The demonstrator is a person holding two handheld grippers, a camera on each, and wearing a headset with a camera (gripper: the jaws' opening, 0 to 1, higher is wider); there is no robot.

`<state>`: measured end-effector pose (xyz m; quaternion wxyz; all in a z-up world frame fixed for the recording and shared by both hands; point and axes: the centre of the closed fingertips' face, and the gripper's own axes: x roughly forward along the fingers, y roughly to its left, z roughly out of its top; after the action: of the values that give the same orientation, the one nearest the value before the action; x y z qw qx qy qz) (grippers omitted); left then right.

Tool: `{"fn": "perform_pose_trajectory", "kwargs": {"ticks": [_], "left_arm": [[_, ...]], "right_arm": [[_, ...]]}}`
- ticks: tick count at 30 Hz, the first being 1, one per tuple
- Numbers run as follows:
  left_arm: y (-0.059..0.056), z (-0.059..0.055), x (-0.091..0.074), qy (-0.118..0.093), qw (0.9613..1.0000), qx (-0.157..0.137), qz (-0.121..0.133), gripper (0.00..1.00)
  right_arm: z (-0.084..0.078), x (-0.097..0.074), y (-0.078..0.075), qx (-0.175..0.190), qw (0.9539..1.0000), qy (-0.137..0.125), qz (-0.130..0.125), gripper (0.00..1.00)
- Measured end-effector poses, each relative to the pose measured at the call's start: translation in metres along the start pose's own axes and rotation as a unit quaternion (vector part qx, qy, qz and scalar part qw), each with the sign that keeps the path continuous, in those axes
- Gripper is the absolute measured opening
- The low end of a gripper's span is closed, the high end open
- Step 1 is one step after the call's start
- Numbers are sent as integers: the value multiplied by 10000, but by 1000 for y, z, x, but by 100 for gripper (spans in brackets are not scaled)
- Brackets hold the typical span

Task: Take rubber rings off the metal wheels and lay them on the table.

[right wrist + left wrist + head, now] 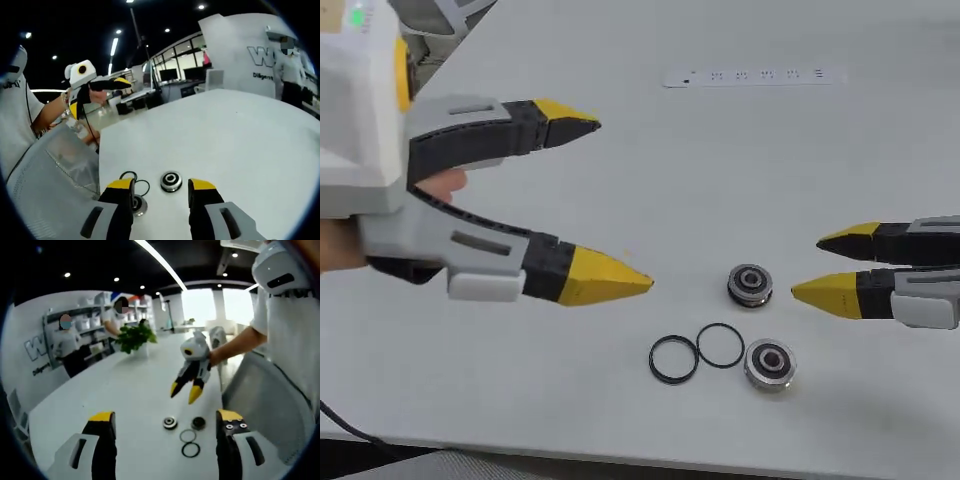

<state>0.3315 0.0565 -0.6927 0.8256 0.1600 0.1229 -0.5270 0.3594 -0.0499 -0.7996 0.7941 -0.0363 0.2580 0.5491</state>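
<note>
Two metal wheels lie on the white table (620, 400), one further back (750, 285) and one nearer the front edge (770, 363). Two black rubber rings lie flat just left of the nearer wheel, touching or overlapping: one (674, 358) and the other (720, 345). My left gripper (620, 205) hovers wide open above the table, left of the parts, holding nothing. My right gripper (807, 266) is open, its tips just right of the rear wheel and apart from it. From the right gripper view the rear wheel (171, 181) lies ahead between the jaws, and the other wheel (137, 204) is partly hidden by a jaw.
A white power strip (755, 76) lies at the far side of the table. The table's front edge (620, 455) runs close below the rings. A potted plant (132, 338) stands far down the table, with people by shelves (75, 340) beyond. A mesh chair back (50, 170) is beside the table.
</note>
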Motion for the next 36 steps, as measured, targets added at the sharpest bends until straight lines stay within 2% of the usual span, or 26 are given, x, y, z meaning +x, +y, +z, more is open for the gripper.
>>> {"fn": "perform_pose_trajectory", "kwargs": {"ticks": [5,7,10,18,22,26,33,36], "left_arm": [[-1,-6,26,59,9999,-24,-122,84],[-2,-6,34,70,9997,71,-211,80],[-2,-3,46,-21,9995,106,-295,75],[6,-5,78,-82,9994,95,-318,67],[10,-18,97,36,9994,124,-331,63],[6,-32,113,130,9988,-1,-474,58],[-2,-53,133,295,9970,-98,-714,47],[-1,-63,138,396,9964,-144,-737,44]], "right_arm": [[-6,7,-5,110,9999,80,-2,39],[-8,10,-6,149,9998,134,3,39],[-12,13,-7,163,9997,202,20,37],[-20,25,-12,201,9992,356,18,35],[-28,30,-16,272,9983,521,-10,32],[-32,35,-15,255,9979,596,27,32],[-36,42,-15,247,9976,636,81,30],[-38,45,-15,213,9974,684,98,30]]}}
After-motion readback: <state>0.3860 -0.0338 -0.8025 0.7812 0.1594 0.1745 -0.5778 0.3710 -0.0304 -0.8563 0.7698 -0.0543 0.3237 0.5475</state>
